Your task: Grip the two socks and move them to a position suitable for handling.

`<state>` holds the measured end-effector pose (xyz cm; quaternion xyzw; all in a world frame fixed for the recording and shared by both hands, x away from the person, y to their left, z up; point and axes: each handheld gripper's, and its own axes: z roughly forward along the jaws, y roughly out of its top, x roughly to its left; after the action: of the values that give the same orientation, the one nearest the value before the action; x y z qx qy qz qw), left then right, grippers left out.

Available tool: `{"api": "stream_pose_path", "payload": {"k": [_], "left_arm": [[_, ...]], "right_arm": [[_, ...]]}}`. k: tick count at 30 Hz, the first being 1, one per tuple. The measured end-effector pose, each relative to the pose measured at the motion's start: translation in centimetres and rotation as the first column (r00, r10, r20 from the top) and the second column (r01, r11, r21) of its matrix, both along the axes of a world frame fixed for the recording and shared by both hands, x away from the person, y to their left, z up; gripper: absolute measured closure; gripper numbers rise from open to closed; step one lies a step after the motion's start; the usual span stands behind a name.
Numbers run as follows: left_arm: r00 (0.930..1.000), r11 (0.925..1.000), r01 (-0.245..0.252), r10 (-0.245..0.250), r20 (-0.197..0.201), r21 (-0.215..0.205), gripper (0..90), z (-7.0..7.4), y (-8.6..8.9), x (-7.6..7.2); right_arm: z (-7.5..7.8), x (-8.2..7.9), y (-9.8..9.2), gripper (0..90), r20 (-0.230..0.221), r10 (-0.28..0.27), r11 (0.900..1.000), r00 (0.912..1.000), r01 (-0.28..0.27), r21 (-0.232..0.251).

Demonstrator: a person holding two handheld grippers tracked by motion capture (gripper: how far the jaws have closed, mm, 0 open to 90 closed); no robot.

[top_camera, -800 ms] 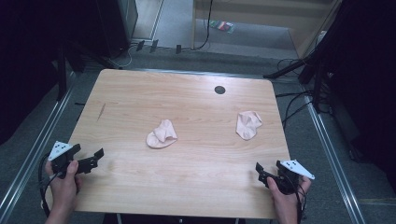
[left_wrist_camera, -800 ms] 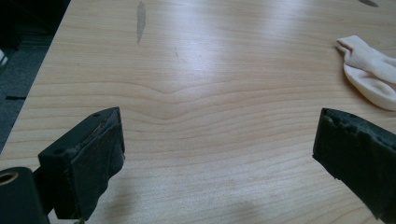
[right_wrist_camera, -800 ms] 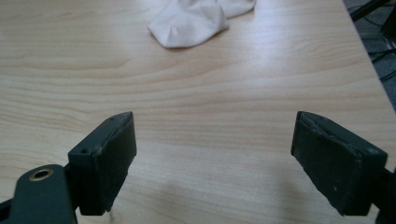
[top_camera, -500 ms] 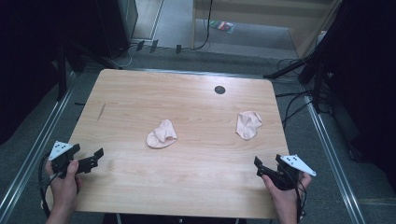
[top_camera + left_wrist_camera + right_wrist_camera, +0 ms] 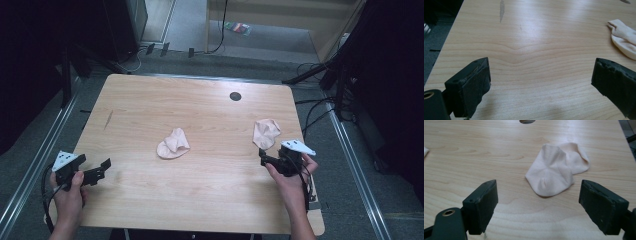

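Note:
Two pale pink socks lie crumpled on the wooden table (image 5: 200,210). One sock (image 5: 173,144) is near the middle; in the left gripper view it shows at the right edge (image 5: 624,37). The other sock (image 5: 266,132) is towards the right edge of the table. My right gripper (image 5: 263,156) hovers just short of that sock, open, and in the right gripper view the sock (image 5: 556,170) lies ahead between the spread jaws of the gripper (image 5: 537,202). At the near left, my left gripper (image 5: 102,169) is open over bare wood (image 5: 541,85), well apart from the middle sock.
A round cable hole (image 5: 235,96) sits near the far edge of the table, also seen as a hole (image 5: 527,121) at the top of the right gripper view. A dark streak (image 5: 108,119) marks the left side. Metal rails (image 5: 30,175) flank the table, and cables (image 5: 310,115) lie on the floor to the right.
My right hand has carried its gripper forward and a little left, from the near right corner up to the right sock. The left gripper and both socks have stayed put.

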<state>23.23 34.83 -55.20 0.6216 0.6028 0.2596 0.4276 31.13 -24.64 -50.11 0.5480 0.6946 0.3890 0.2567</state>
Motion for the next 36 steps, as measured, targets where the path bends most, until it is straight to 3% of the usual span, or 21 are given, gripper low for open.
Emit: {"api": "stream_pose_path", "payload": {"k": [9,13,17,27,32,36], "left_arm": [[0.9999,1.0000,-0.005,0.005,-0.010,0.000,4.2,0.0,0.0,0.0],[1.0000,1.0000,-0.002,0.002,-0.009,-0.003,4.2,0.0,0.1,0.0],[0.9999,1.0000,0.001,-0.001,-0.011,-0.001,4.2,0.0,0.1,0.1],[0.9998,1.0000,0.003,-0.003,-0.017,0.005,5.4,0.0,0.0,0.1],[0.9998,1.0000,0.005,-0.005,-0.017,0.003,5.5,0.0,0.0,0.1],[0.9998,1.0000,0.008,-0.008,-0.019,0.004,5.5,0.0,0.1,0.1]], "right_arm": [[-0.1,4.2,0.5,17.0,-0.032,-0.025,0.999,0.9992,0.025,-0.025],[-0.1,5.9,0.6,17.0,-0.053,-0.034,0.998,0.9980,0.031,-0.059],[0.0,7.4,0.3,16.2,-0.060,-0.048,0.998,0.9970,0.045,-0.049],[-1.0,10.0,0.0,14.9,-0.095,-0.050,0.998,0.9943,0.047,-0.030],[-1.6,10.8,-0.5,20.0,-0.069,-0.065,0.998,0.9955,0.064,-0.013],[-2.1,11.4,-0.4,21.4,-0.068,-0.057,0.998,0.9960,0.056,-0.026]]}}
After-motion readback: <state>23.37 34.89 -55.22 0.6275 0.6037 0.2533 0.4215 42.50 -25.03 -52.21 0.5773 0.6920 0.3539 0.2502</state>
